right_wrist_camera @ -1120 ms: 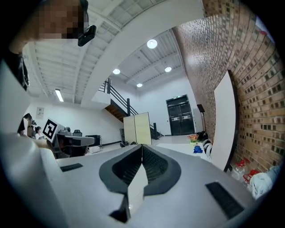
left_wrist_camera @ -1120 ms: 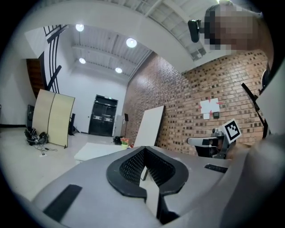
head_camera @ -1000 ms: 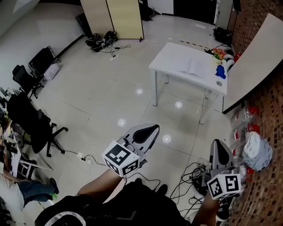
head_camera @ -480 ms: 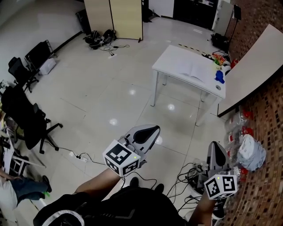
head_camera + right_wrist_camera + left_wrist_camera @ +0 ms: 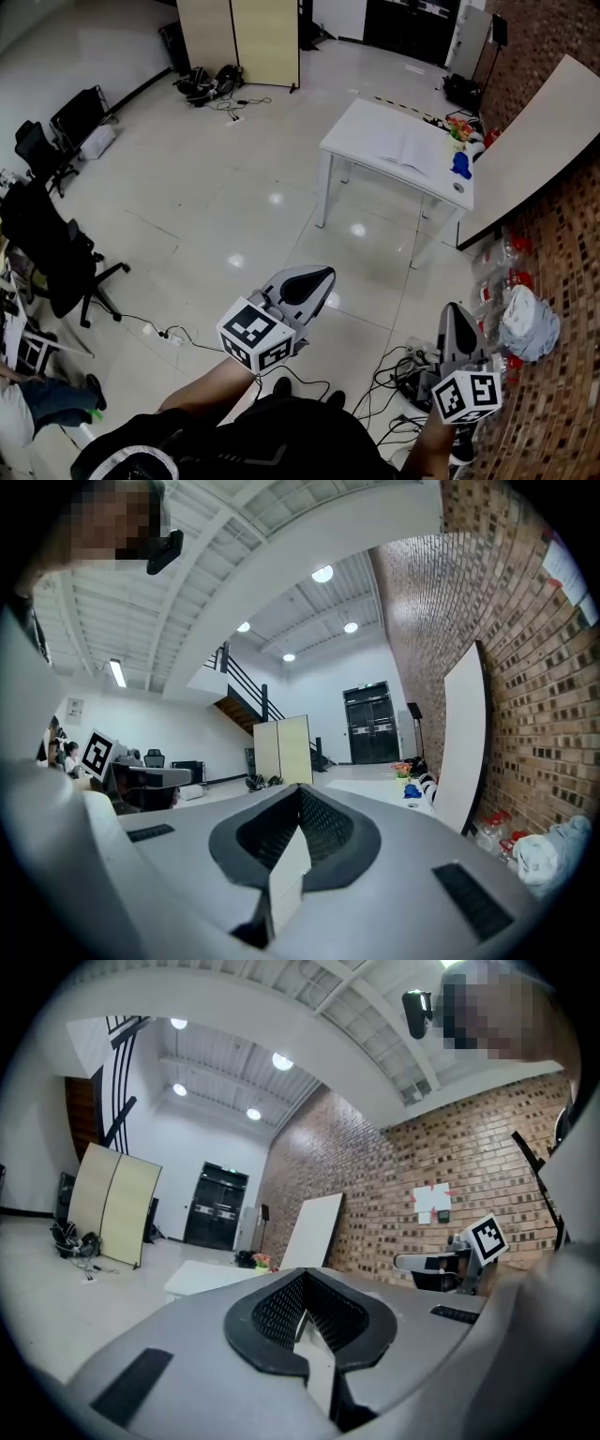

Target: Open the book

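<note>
You hold both grippers low in the frame, over the floor (image 5: 216, 206) and well apart from the table (image 5: 370, 122), which stands in the upper right. The left gripper (image 5: 317, 275) sits at lower centre and points up and right. Its jaws are together, tips meeting, with nothing between them. The right gripper (image 5: 457, 311) sits at lower right, close to the brick wall (image 5: 562, 309), above a tangle of cables (image 5: 398, 375). Its jaws are also together and hold nothing.

The book (image 5: 412, 148) lies flat on the table, toward its right half. It is too small here to tell whether it is open. Just right of it on the table are a blue object (image 5: 460, 166) and some flowers (image 5: 458, 124). A white board (image 5: 534, 141) leans on the wall beside the table. Black chairs (image 5: 52, 248) stand at the left edge, and a folding screen (image 5: 239, 37) stands at the top.
</note>
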`<state>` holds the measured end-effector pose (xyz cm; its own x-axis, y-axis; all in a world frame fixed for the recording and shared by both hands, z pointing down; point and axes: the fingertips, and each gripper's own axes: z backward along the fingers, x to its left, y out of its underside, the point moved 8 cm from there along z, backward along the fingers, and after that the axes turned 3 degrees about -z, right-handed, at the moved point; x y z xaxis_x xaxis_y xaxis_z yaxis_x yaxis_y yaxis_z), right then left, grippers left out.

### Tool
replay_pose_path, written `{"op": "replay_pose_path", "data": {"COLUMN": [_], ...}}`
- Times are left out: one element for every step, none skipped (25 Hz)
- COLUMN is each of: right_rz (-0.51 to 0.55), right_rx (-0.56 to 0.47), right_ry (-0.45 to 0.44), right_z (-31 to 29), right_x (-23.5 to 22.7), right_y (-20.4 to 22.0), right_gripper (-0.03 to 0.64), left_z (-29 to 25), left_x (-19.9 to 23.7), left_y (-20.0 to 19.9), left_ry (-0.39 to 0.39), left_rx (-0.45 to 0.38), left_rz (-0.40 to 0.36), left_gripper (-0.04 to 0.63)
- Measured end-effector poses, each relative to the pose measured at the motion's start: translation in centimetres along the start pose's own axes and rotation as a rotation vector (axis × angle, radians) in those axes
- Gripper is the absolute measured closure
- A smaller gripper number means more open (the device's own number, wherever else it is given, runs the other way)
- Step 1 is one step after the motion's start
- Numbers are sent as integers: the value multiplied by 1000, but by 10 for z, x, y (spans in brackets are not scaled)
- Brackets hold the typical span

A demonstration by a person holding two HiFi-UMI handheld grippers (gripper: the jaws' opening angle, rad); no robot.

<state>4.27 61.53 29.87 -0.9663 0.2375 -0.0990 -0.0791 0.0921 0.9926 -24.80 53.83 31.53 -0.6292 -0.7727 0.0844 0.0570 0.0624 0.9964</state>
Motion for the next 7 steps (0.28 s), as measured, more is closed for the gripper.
{"op": "replay_pose_path", "data": {"right_rz": [2, 3, 4, 3, 1, -1, -4], "right_rx": [0, 1, 1, 1, 0, -1, -2], "right_ry": [1, 1, 1, 1, 1, 0, -1], "right_z": [0, 1, 2, 3, 4, 6, 7], "right_x": [-1, -1, -1, -2, -3, -3, -4], "right_y": [-1, -2, -3, -4, -4, -5, -5], "right_gripper": [614, 614, 614, 614, 614, 614, 614], "left_z": [0, -1, -1, -1, -2, -2, -2], "left_x": [-1, -2, -4, -5, -7, -9, -11], "left_y": [-1, -1, -2, -2, -2, -2, -2], "left_ry": [2, 2, 3, 4, 5, 7, 8], "left_rx": [-1, -2, -1, 0, 2, 4, 6], "left_rz": [-1, -1, 0, 1, 1, 1, 1], "left_gripper": [600, 600, 600, 600, 600, 600, 600]}}
